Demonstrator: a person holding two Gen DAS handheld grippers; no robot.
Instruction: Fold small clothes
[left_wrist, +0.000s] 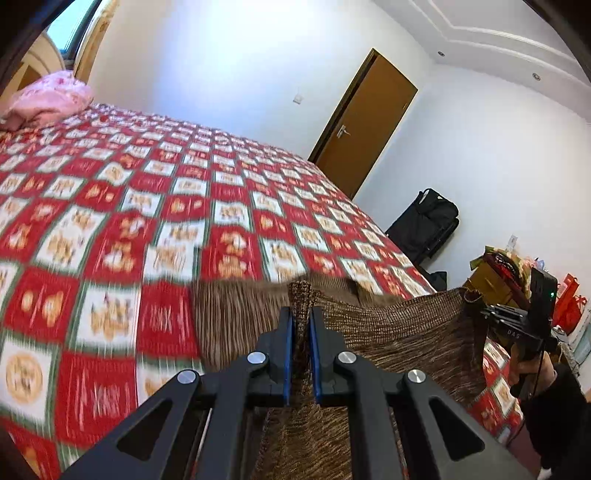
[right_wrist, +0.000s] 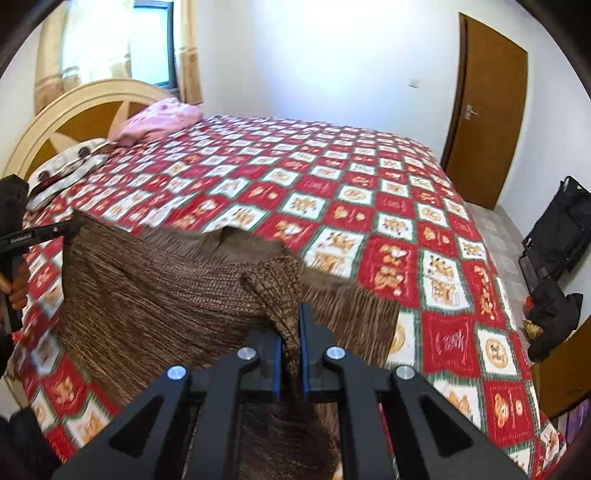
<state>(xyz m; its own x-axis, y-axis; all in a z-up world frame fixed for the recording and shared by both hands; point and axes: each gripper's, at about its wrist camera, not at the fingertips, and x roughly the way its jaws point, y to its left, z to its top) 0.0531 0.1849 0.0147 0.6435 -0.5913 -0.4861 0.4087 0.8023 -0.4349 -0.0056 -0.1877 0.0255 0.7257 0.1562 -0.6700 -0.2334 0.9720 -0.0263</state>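
Note:
A brown knitted garment (left_wrist: 388, 332) hangs stretched between my two grippers above the red and white checked bed cover (left_wrist: 110, 221). My left gripper (left_wrist: 301, 321) is shut on one bunched corner of it. My right gripper (right_wrist: 290, 325) is shut on the other bunched corner of the garment (right_wrist: 155, 295). Each gripper shows in the other's view, the right one at the right edge (left_wrist: 480, 314), the left one at the left edge (right_wrist: 72, 225). The garment's lower part trails on the bed and is blurred.
A pink pillow (right_wrist: 159, 122) and a white patterned one (right_wrist: 62, 170) lie by the wooden headboard (right_wrist: 74, 110). A brown door (right_wrist: 484, 110) is in the far wall. A black bag (right_wrist: 557, 229) and cluttered boxes (left_wrist: 495, 273) stand on the floor right of the bed.

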